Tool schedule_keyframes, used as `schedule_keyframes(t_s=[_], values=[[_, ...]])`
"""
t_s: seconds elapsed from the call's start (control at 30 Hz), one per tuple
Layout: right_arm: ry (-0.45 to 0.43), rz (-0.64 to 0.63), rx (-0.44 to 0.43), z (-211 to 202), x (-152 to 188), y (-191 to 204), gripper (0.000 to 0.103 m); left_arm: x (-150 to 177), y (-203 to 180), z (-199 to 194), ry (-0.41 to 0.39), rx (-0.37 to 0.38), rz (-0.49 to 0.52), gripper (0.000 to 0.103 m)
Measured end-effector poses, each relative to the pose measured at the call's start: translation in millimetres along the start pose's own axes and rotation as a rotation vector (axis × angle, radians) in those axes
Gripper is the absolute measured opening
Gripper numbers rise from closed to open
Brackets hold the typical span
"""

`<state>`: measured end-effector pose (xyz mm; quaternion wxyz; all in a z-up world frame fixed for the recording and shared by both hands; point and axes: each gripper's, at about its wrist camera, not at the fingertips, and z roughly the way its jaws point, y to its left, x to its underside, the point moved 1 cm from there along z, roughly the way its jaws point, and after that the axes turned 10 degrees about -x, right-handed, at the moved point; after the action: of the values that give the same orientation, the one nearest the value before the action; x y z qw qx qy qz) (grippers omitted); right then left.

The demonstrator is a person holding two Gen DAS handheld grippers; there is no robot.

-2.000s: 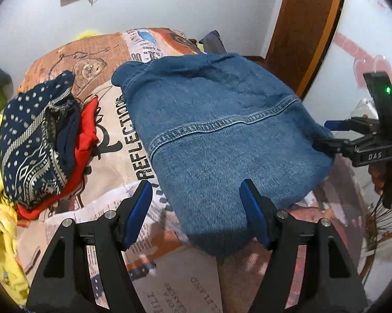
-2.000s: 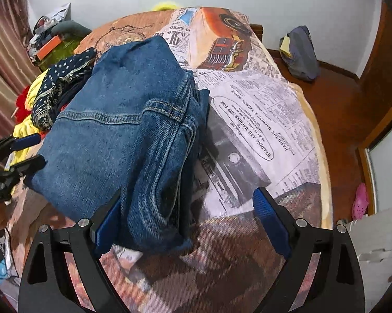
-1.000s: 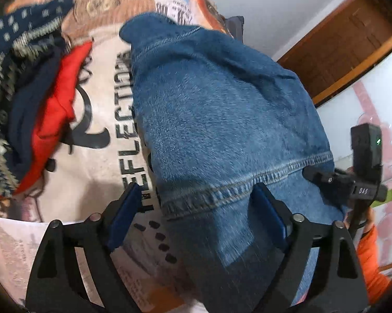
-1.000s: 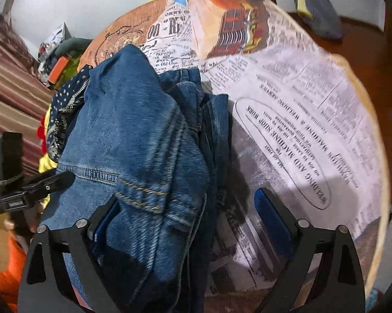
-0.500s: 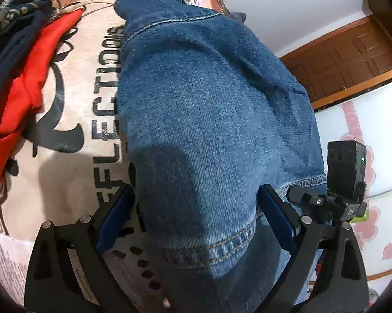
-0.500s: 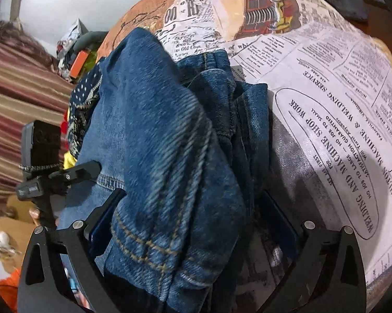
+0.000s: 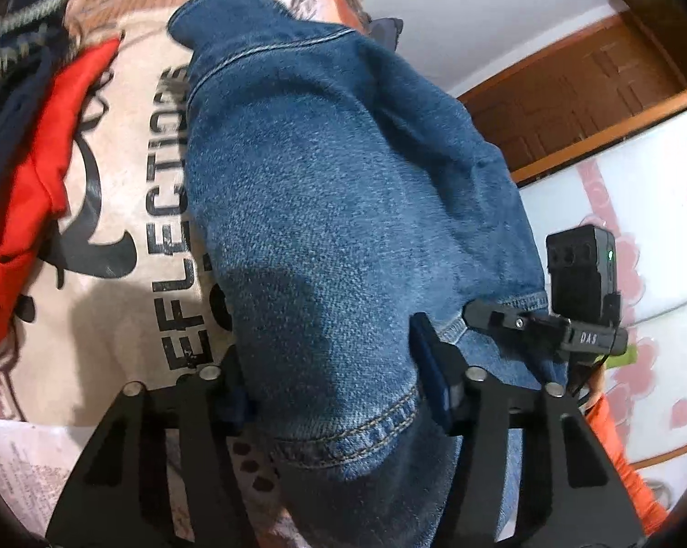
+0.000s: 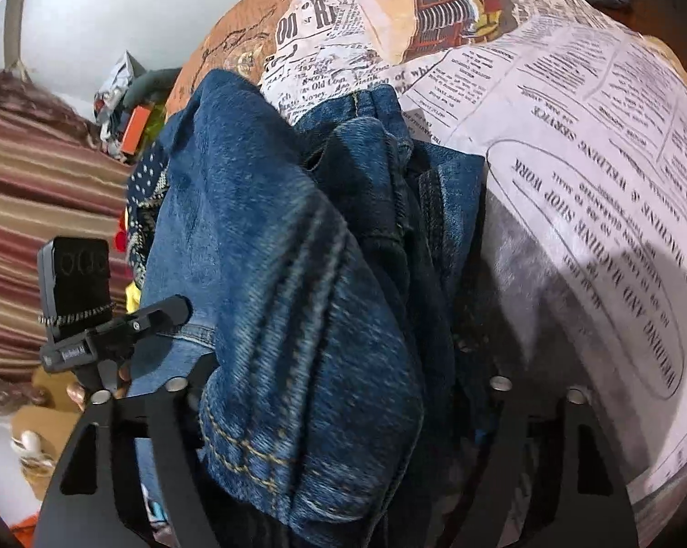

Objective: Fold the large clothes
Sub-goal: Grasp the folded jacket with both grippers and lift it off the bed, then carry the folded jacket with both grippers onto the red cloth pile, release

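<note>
A folded blue denim garment (image 7: 343,192) lies on a bed with a newspaper-print cover (image 7: 129,210). My left gripper (image 7: 334,392) is shut on its thick near edge; the bundle fills the gap between the blue pads. The right gripper (image 7: 517,319) shows at the garment's right edge. In the right wrist view the denim garment (image 8: 298,301) is bunched between my right gripper (image 8: 339,415) fingers, which are shut on it; the pads are hidden by cloth. The left gripper (image 8: 161,315) shows at the garment's left side.
A pile of red (image 7: 33,182) and dark patterned clothes lies left of the denim. A wooden door (image 7: 585,86) and a white cabinet (image 7: 654,237) stand to the right. A striped curtain (image 8: 37,210) hangs left. The bed cover (image 8: 594,146) stretches to the right.
Both grippers moved in over the denim edges and closed on the folded bundle; earlier they were open and farther back.
</note>
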<state>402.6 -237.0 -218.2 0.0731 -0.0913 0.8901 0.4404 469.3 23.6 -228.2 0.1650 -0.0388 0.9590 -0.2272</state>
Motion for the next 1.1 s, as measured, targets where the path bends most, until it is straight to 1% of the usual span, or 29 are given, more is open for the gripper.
schedule_keyframes(t_s=[0.03, 0.1, 0.17, 0.3, 0.47, 0.57, 0.8, 0.93, 1.1], values=[[-0.004, -0.004, 0.0, -1.1, 1.5, 2.8, 0.062, 0.2, -6.6, -2.7, -0.013, -0.02, 0.031, 0.05], [-0.009, -0.021, 0.003, -3.4, 3.4, 9.3, 0.053, 0.6, -18.1, -7.7, -0.037, -0.056, 0.087, 0.046], [-0.013, -0.055, 0.021, -4.1, 4.2, 19.2, 0.047, 0.2, -28.7, -12.9, -0.058, -0.079, 0.126, 0.043], [-0.037, -0.088, 0.039, -3.4, 2.0, 36.1, 0.041, -0.7, -46.0, -28.3, -0.112, -0.114, 0.183, 0.039], [-0.071, -0.124, 0.036, -4.8, -1.6, 57.4, 0.04, -10.8, -45.5, -52.0, -0.157, -0.096, 0.168, 0.038], [-0.095, -0.166, 0.043, -9.3, -2.7, 75.8, 0.039, -13.7, -34.3, -74.3, -0.188, -0.08, 0.156, 0.038], [-0.131, -0.26, 0.042, -2.3, -14.6, 124.8, 0.039, -15.6, -15.0, -127.7, -0.284, -0.085, 0.168, 0.038], [-0.138, -0.297, 0.034, 16.5, -25.5, 155.0, 0.039, -23.6, 8.5, -158.1, -0.326, -0.093, 0.159, 0.038], [-0.133, -0.324, 0.024, 43.6, -40.9, 180.6, 0.039, -24.9, 38.0, -188.5, -0.356, -0.103, 0.145, 0.038]])
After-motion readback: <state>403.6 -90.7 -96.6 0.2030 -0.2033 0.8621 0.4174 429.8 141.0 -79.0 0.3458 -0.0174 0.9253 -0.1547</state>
